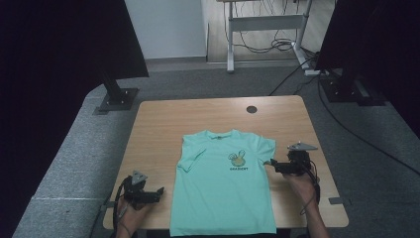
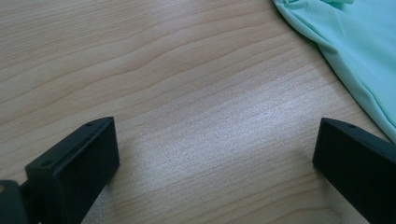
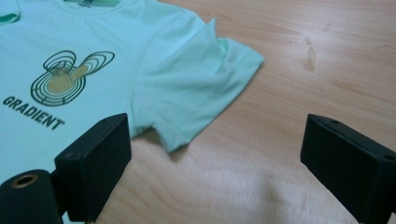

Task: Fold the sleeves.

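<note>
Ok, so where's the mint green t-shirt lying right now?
In the high view, the mint green t-shirt lies flat, print up, on the near middle of the wooden table, between the left hand-held gripper and the right hand-held gripper.

Place: you're in a lab or test room set up for recording.
Worktop: your small wooden worktop (image 1: 163,124) stands alone on grey carpet (image 1: 69,148).
At 10 and 2 o'clock: dark panels on metal stands (image 1: 117,96) flank you.
At 12 o'clock: a bare desk frame (image 1: 267,25) with loose cables (image 1: 270,45) beneath, before a white wall (image 1: 168,27).
</note>
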A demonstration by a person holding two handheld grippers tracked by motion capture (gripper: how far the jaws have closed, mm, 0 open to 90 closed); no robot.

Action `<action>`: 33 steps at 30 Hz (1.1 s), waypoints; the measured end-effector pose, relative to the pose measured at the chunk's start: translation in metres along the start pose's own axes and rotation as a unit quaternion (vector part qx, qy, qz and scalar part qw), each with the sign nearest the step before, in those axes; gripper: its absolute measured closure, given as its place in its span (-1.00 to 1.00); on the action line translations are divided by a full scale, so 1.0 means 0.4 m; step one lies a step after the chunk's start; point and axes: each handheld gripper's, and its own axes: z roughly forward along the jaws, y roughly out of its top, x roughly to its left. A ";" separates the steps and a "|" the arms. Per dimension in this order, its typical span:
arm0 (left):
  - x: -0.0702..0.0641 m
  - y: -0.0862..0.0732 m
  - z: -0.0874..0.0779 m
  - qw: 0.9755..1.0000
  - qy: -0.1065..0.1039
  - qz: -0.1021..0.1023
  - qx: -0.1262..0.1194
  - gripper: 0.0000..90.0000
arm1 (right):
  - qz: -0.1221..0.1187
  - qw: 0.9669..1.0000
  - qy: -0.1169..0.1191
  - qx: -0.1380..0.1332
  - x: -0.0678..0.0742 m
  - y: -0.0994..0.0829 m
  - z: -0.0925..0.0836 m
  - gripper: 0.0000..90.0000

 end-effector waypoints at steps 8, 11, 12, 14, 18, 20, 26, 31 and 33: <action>0.000 0.000 0.000 1.000 0.000 0.001 0.000 -0.99 | -0.018 1.000 -0.006 -0.008 -0.018 0.043 0.045 -0.70; 0.000 0.000 0.000 1.000 0.000 0.000 0.000 -0.99 | -0.018 1.000 -0.008 -0.003 -0.029 0.054 0.067 -0.64; 0.000 0.000 0.000 1.000 0.000 0.000 0.000 -0.99 | -0.018 1.000 -0.008 -0.003 -0.032 0.056 0.071 -0.63; 0.000 0.000 0.000 1.000 0.000 0.000 0.000 -0.99 | -0.014 1.000 -0.013 -0.004 -0.037 0.060 0.080 -0.61; 0.000 0.000 0.000 1.000 0.000 0.000 0.000 -0.99 | -0.014 1.000 -0.013 -0.006 -0.048 0.072 0.097 -0.52; 0.000 0.000 0.000 1.000 0.000 0.000 0.000 -0.99 | -0.012 1.000 -0.012 -0.006 -0.055 0.079 0.105 -0.47; 0.000 0.000 0.000 1.000 0.000 0.000 0.000 -0.99 | -0.006 1.000 -0.008 -0.001 -0.071 0.091 0.135 -0.21; 0.000 0.000 0.000 1.000 0.000 0.000 0.000 -0.99 | 0.004 1.000 -0.009 0.006 -0.078 0.097 0.161 0.02; 0.000 0.000 0.000 1.000 0.000 0.000 0.000 -0.99 | 0.010 1.000 -0.014 0.009 -0.079 0.099 0.170 0.12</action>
